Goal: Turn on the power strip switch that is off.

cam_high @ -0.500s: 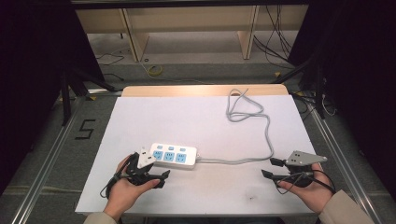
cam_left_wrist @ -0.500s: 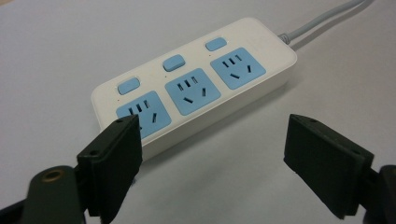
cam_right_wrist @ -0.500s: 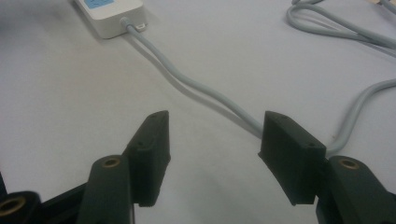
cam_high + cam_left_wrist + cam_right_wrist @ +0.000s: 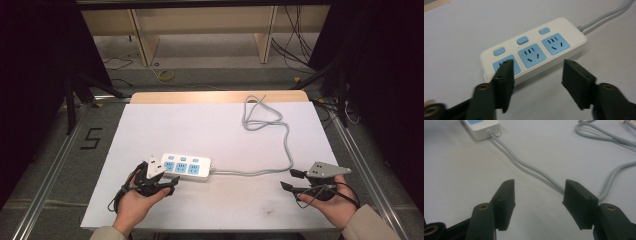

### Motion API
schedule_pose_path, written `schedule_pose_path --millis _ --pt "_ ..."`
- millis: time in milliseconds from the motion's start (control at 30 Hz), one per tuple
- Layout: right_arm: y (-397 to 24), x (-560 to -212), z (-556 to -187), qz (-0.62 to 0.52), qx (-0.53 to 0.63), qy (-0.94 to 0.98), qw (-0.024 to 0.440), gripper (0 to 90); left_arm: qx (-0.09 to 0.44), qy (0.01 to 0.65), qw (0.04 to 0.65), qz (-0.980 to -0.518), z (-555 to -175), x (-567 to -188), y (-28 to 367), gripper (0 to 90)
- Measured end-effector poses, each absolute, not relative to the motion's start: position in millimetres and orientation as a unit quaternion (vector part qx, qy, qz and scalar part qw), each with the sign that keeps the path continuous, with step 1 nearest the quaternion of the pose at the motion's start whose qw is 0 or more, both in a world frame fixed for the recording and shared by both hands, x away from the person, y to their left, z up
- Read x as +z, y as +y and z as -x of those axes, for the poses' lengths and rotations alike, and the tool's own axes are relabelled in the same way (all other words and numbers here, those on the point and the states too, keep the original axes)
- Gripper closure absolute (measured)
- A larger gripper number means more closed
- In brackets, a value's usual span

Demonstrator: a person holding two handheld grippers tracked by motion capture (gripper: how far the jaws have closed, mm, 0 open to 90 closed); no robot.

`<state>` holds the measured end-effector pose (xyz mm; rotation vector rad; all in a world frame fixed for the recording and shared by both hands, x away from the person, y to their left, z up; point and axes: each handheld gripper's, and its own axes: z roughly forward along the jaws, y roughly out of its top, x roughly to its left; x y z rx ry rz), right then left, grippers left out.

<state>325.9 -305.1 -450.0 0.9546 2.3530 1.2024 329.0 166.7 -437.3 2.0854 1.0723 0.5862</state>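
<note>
A white power strip (image 4: 186,167) with blue sockets and blue switches lies on the white tabletop (image 4: 200,127), left of centre and near the front. Its grey cable (image 4: 260,171) runs right, then curls back into a loop (image 4: 261,117). My left gripper (image 4: 165,176) sits at the strip's left end, open. In the left gripper view the strip (image 4: 536,50) lies just beyond the gripper (image 4: 537,82), the left jaw overlapping its near corner. My right gripper (image 4: 290,179) is open at the front right, apart from the cable. In the right gripper view the cable (image 4: 529,167) passes ahead of that gripper (image 4: 537,202).
A wooden strip (image 4: 215,96) borders the table's far edge. Behind it wooden shelving (image 4: 200,35) stands on the floor with loose wires (image 4: 295,45). Metal rails (image 4: 55,165) flank the table. The floor at the left bears a "5" mark (image 4: 91,138).
</note>
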Motion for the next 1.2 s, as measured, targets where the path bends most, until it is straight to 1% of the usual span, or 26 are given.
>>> schedule_pose_path --millis 133,167,200,433,800,1200 --pt "-305.5 -450.1 -325.8 -0.337 0.421 0.826 0.167 43.0 0.232 0.425 0.358 -0.798 -331.2 -432.9 166.7 80.0" --pt "-305.5 -450.0 -325.6 -0.337 0.421 0.825 0.167 43.0 0.233 0.427 0.359 -0.796 -332.3 -432.5 165.9 85.6" --pt "-305.7 -449.9 -325.5 -0.336 0.42 0.826 0.168 43.0 0.233 0.428 0.355 -0.798 -333.5 -431.8 165.2 89.4" --pt "-305.7 -450.5 -326.1 -0.339 0.418 0.825 0.171 42.8 0.228 0.429 0.329 -0.81 -345.5 -432.7 154.9 89.8" --pt "-305.3 -451.2 -327.1 -0.341 0.419 0.824 0.169 42.5 0.222 0.445 0.322 -0.806 -369.9 -436.0 152.2 89.8" --pt "-304.8 -451.2 -327.0 -0.34 0.419 0.825 0.169 42.5 0.224 0.441 0.319 -0.808 -387.8 -438.8 142.1 89.9"
